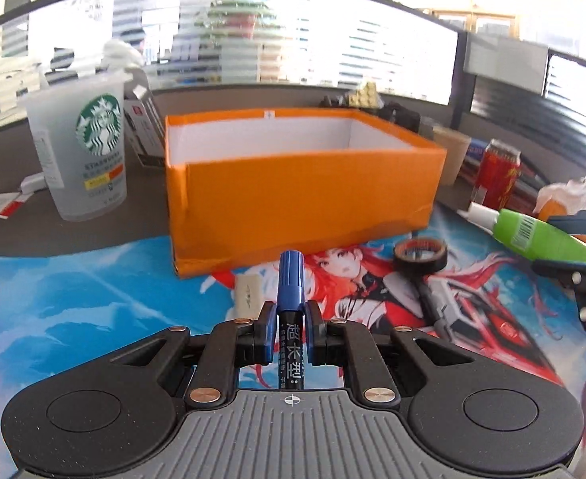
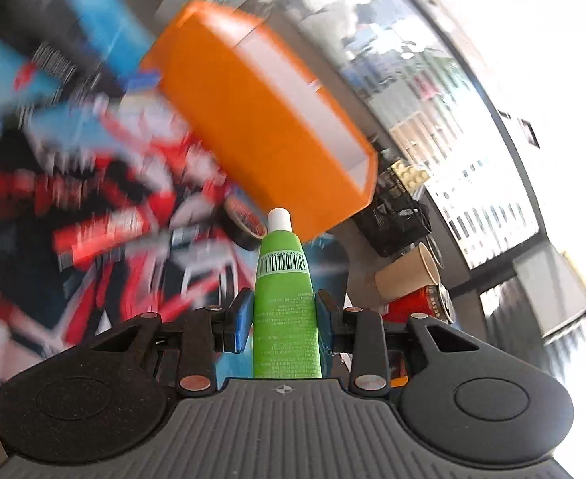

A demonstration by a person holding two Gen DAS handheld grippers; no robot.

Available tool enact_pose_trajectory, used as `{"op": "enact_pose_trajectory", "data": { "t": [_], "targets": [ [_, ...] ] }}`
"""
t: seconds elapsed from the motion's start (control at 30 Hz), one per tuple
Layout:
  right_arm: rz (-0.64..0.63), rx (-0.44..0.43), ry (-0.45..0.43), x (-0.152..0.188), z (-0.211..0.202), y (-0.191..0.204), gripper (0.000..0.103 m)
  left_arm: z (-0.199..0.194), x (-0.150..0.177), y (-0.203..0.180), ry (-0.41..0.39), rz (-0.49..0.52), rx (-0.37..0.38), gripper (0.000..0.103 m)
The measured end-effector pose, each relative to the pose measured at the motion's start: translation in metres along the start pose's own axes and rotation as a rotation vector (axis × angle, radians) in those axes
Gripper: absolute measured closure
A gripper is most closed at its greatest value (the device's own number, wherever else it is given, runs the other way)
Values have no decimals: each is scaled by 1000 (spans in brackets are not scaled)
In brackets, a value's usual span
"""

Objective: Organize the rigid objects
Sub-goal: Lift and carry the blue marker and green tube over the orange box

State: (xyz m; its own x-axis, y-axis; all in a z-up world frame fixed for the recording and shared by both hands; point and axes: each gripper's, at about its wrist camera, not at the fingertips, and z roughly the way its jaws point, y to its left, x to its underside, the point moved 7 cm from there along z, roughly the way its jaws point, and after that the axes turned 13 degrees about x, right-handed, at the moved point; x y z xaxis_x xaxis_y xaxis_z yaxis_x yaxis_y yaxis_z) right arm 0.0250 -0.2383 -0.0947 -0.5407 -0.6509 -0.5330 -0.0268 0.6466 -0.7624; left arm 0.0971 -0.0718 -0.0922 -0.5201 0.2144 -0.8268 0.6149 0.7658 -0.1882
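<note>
Ahead of left gripper (image 1: 289,331), w/ bare mat between: orange box (image 1: 300,195), top open. Gripper level, clamping blue marker (image 1: 291,299). Right gripper (image 2: 283,315) tilted, clamping green tube (image 2: 285,303) beside box.

An office, by the look of it: striped glass partition walls (image 1: 392,52) run along the far side, and the grey counter (image 1: 9,151) carries a coffee cup (image 1: 79,147) at far left, a paper cup (image 2: 406,275), a red drinks can (image 1: 496,173) at right and a printed desk mat (image 1: 73,299) nearest.
</note>
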Motion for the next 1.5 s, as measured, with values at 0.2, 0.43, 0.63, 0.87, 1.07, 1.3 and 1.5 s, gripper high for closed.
{"op": "enact_pose_trajectory", "data": {
  "t": [0.2,0.43,0.63,0.87,1.07,1.3,1.5],
  "targets": [
    [273,-84,-25,-22,3,-33,72,-18,-17,7,-41,-3,-12,90],
    [520,-228,-42,-41,12,-45,72,-27,-36,9,-81,-14,-22,90],
    [652,-301,-79,-58,20,-56,72,-30,-62,11,-116,-7,-35,90],
    [730,-324,-139,-89,38,-85,72,-27,-110,23,-156,-33,-51,90],
    [765,-352,-182,-113,60,-104,72,-19,-152,23,-198,-39,-37,90],
    [793,-377,-199,-130,85,-117,72,5,-175,23,-201,-41,-16,90],
    [829,-446,-134,-132,125,-107,72,48,-179,36,-131,-100,12,90]
  ]
}}
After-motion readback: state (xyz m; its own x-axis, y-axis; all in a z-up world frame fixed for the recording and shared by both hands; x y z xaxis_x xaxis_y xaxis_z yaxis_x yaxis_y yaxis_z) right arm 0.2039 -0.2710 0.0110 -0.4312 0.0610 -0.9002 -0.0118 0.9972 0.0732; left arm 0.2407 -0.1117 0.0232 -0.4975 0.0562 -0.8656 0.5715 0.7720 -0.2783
